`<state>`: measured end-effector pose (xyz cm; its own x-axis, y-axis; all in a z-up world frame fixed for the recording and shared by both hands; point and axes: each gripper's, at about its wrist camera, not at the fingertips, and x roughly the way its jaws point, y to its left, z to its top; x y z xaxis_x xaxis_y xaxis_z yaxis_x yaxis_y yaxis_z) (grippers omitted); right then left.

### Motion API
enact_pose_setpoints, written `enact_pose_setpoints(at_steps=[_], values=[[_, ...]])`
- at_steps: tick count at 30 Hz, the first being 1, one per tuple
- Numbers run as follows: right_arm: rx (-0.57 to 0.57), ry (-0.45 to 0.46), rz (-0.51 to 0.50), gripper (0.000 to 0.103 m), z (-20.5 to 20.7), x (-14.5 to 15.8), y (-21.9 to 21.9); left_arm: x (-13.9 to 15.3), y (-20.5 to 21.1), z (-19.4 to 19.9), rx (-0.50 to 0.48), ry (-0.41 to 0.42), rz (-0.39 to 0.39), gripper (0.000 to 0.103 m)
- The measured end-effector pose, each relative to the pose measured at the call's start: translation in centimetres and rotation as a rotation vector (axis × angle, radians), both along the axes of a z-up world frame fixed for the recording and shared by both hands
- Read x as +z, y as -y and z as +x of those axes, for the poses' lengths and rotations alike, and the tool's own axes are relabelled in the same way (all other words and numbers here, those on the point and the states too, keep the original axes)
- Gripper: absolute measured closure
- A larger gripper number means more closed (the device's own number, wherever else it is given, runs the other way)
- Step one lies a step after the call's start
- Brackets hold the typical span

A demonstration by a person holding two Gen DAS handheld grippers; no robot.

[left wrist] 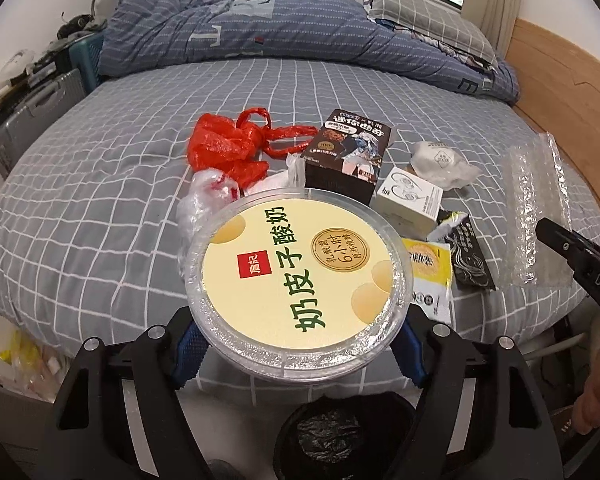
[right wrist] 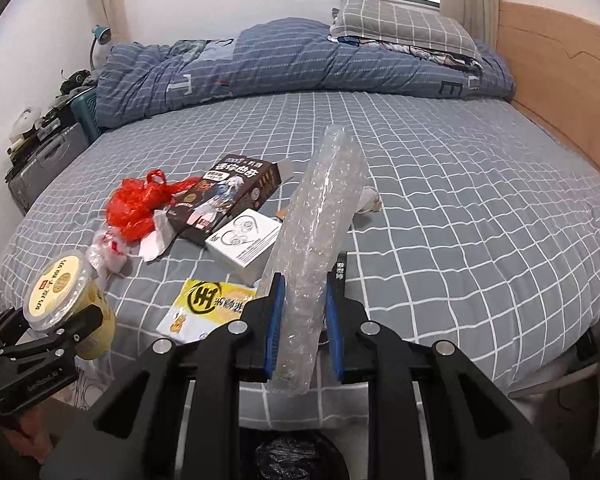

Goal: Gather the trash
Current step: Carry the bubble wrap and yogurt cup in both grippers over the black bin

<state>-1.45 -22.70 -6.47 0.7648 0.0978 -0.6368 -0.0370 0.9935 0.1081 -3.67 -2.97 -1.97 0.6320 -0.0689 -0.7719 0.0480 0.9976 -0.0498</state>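
Note:
My left gripper is shut on a round yogurt cup with a yellow lid, held above the bed's near edge; the cup also shows in the right wrist view. My right gripper is shut on a clear bubble-wrap bag that stands up between its blue pads; the bag also shows in the left wrist view. A bin with a black liner sits below both grippers, and it also shows in the right wrist view.
On the grey checked bed lie a red plastic bag, a dark snack box, a white earphone box, a yellow sachet, a black sachet, crumpled white wrap and clear film. A folded duvet lies at the far side.

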Motion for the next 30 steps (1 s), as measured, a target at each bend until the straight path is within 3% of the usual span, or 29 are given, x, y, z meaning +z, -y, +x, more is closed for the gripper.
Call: enact_pose_setpoints(at_steps=[15,30], values=[[0.043,-0.015,-0.006,0.084,-4.3,-0.9,-1.4,0.2,0.3,-3.4,0.006,0.009,0.01,0.029],[0.095,-0.057,-0.034,0.084,-7.7,-2.8,-3.3,-2.3,0.6,-7.6,-0.007,-0.044,0.048,0.029]])
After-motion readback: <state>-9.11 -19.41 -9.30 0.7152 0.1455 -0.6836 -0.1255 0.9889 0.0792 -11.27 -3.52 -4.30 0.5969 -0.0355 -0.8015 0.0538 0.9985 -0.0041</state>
